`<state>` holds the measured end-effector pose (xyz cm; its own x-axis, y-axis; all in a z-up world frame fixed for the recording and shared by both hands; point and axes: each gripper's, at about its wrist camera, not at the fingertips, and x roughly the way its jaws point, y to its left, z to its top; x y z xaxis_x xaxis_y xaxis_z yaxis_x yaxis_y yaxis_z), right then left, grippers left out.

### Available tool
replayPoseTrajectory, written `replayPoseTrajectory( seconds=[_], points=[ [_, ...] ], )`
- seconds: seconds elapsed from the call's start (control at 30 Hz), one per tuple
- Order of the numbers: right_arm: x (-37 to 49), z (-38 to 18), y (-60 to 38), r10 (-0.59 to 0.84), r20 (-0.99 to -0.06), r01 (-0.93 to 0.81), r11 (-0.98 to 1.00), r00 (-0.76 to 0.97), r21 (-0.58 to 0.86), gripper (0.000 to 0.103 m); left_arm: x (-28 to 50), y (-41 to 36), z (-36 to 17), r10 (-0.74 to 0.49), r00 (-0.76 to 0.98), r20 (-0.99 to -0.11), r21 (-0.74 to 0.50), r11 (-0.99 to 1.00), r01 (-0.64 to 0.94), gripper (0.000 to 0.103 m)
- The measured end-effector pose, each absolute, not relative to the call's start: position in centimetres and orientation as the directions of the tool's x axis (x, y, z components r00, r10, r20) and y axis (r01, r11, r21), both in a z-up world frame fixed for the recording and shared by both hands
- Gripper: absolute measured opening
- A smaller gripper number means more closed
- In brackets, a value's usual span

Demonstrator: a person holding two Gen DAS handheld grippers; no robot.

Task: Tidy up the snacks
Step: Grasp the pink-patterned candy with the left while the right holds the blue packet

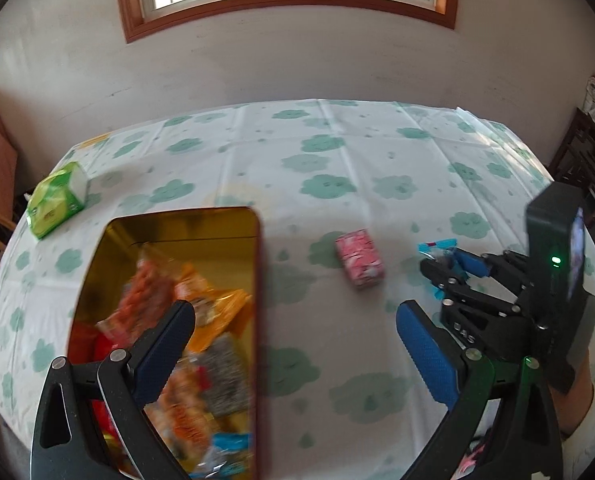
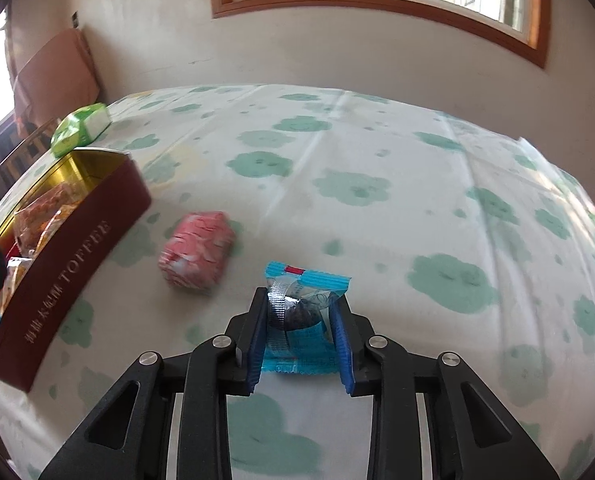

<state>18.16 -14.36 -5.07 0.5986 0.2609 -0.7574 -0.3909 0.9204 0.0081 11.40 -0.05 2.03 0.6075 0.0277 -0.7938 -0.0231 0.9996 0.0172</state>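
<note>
Right gripper (image 2: 302, 312): jaws pressed onto a blue-wrapped snack (image 2: 303, 300), pads squeezing its two sides; the wrapper's crimped ends stick out past the pads front and back
Blue-wrapped snack, place: on the tablecloth (image 2: 377, 240), at the 12 o'clock tip of the right gripper in its own view
Pink packet (image 2: 196, 249): at 10 o'clock from the pinched snack, near it but apart, lying free on the cloth
Toffee tin (image 2: 63, 276): dark red, lid off, gold inside, at 9 o'clock beyond the pink packet; several wrapped snacks piled in it
Left gripper (image 1: 295, 338): jaws spread wide, nothing between them; left finger over the tin's (image 1: 257, 320) contents, right finger over bare cloth
Green pack (image 1: 59, 199): at 10 o'clock from the tin, near the table's far left edge
</note>
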Motion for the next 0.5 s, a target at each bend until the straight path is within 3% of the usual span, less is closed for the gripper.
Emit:
replayPoseTrajectory(
  seconds=[0.17, 0.3, 0.5],
  points=[
    [18.1, -5.1, -19.1, 0.21, -0.76, -0.286, 0.958, 0.615, 0.033, 0.031, 13.4, -1.9, 0.9, 0.017, 0.588, -0.808, 0.012, 1.0, -0.013, 0.097],
    [17.7, -5.1, -22.7, 0.176, -0.764, -0.202, 0.977, 0.621, 0.06, 0.031, 15.1, -2.7, -0.2, 0.008, 0.558, -0.83, -0.002, 1.0, -0.018, 0.077],
    [17.6, -5.2, -24.4, 0.185, -0.765, -0.174, 0.98, 0.617, 0.096, 0.031, 17.5, -3.3, -1.9, -0.026, 0.512, -0.858, -0.045, 0.999, -0.024, 0.061]
  ],
)
